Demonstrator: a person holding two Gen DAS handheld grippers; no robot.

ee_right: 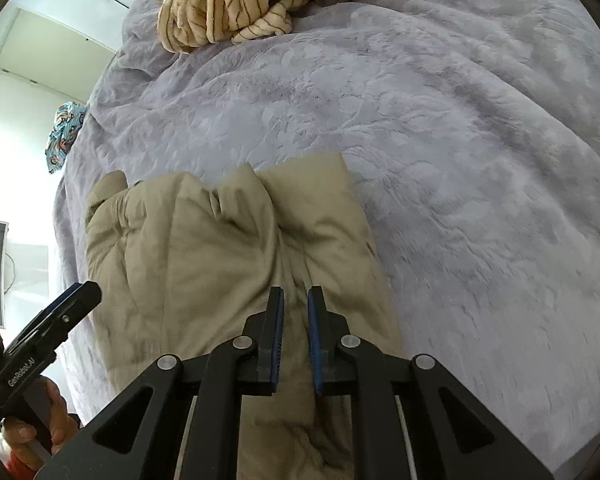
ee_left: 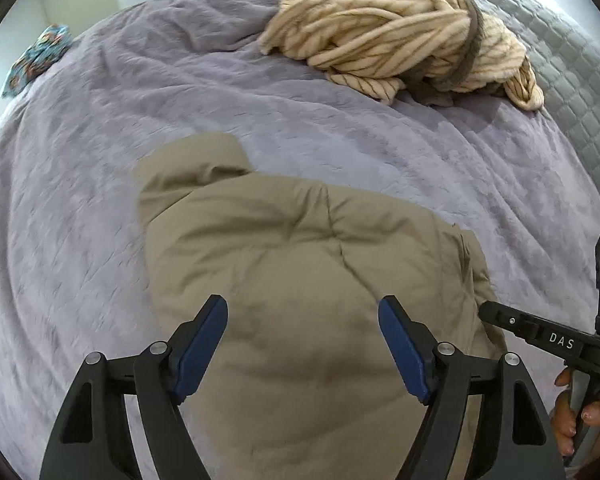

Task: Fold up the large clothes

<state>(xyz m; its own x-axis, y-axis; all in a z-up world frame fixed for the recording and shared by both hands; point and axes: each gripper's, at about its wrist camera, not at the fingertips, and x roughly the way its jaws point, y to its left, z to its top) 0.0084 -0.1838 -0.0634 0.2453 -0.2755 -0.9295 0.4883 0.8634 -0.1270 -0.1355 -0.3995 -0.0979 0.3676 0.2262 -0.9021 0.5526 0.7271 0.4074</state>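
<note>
Covering nearly the whole field in both wrist views, the bed (ee_left: 100, 208) carries a lavender plush blanket (ee_right: 460, 160), rumpled, with an embossed pattern. No containers are in view; all cloth lies loose on the blanket.

Tan padded garment (ee_left: 300, 264): lies on the near part of the bed, directly below both grippers. Fabric is puffy and creased; one corner or sleeve end juts toward the far side in the left wrist view. In the right wrist view its far edge is bunched into folds.

Cream striped garment (ee_left: 388, 24): heaped in a loose pile at the far side of the bed, well apart from the tan garment, with a grey-brown piece of cloth (ee_left: 464, 64) tangled in it.

Small patterned blue cloth (ee_left: 36, 60): at the far left edge of the bed, partly over the side.

Left gripper (ee_left: 303, 346): jaws stand wide apart above the tan garment, nothing between the blue pads, no contact visible.

Right gripper (ee_right: 296, 336): jaws nearly together, a narrow gap showing. Tan fabric lies right under the tips; whether a fold is pinched between the pads, cannot tell.

A hand (ee_left: 576, 416) grips the right gripper's handle at the frame edge.
</note>
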